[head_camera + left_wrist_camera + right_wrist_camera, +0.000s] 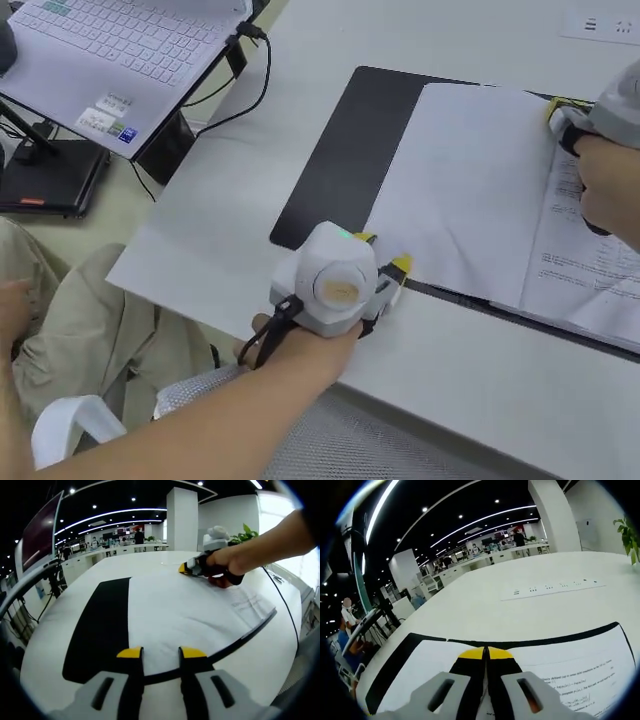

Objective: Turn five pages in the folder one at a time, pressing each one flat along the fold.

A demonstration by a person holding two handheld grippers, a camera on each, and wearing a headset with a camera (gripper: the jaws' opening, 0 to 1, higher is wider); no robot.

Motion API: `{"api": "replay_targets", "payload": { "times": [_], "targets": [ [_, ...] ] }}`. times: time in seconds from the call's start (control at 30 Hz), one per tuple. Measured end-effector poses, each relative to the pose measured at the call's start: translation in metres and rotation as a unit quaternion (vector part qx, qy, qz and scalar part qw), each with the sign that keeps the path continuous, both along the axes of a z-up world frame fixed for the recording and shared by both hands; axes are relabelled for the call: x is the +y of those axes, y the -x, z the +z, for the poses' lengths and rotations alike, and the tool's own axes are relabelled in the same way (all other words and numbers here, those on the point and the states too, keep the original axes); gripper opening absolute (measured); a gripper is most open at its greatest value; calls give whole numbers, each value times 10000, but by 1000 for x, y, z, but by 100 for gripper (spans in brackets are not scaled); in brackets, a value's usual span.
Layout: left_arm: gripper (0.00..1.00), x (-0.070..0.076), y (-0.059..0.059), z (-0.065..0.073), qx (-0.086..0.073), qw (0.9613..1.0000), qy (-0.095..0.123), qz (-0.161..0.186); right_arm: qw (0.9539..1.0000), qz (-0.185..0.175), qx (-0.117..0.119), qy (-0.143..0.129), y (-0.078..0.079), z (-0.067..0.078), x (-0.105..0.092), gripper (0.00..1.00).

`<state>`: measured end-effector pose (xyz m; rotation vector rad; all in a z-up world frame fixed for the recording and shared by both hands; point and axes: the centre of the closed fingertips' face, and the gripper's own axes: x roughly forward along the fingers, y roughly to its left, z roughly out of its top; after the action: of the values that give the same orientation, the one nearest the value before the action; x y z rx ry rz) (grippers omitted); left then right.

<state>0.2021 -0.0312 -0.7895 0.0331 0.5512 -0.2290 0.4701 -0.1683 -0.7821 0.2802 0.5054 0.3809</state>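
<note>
A black folder (340, 160) lies open on the white table. A blank turned page (460, 190) covers its left half, and a printed page (590, 270) lies on the right. My left gripper (385, 268) rests at the folder's near edge. Its yellow-tipped jaws are open in the left gripper view (161, 654), with the folder's edge under the gap. My right gripper (560, 115) sits at the far end of the fold. In the right gripper view its jaws (485, 653) are shut, tips together over the pages (580, 675).
A laptop (110, 60) on a stand sits at the far left, with a black cable (255, 80) running onto the table. A power strip (600, 25) lies beyond the folder. The table's near edge is close to my left hand.
</note>
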Motion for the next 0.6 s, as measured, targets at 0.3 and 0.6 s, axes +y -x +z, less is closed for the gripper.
{"api": "replay_targets", "payload": {
  "times": [0.3,0.6],
  "targets": [
    [27,-1,-1,-1,-8,10000,18,14,10000,59,-35,-36,5,0,0,0],
    [27,-2,-2,0,-10,10000,10,7,9996,106,-33,-250,26,1,0,0]
  ]
}}
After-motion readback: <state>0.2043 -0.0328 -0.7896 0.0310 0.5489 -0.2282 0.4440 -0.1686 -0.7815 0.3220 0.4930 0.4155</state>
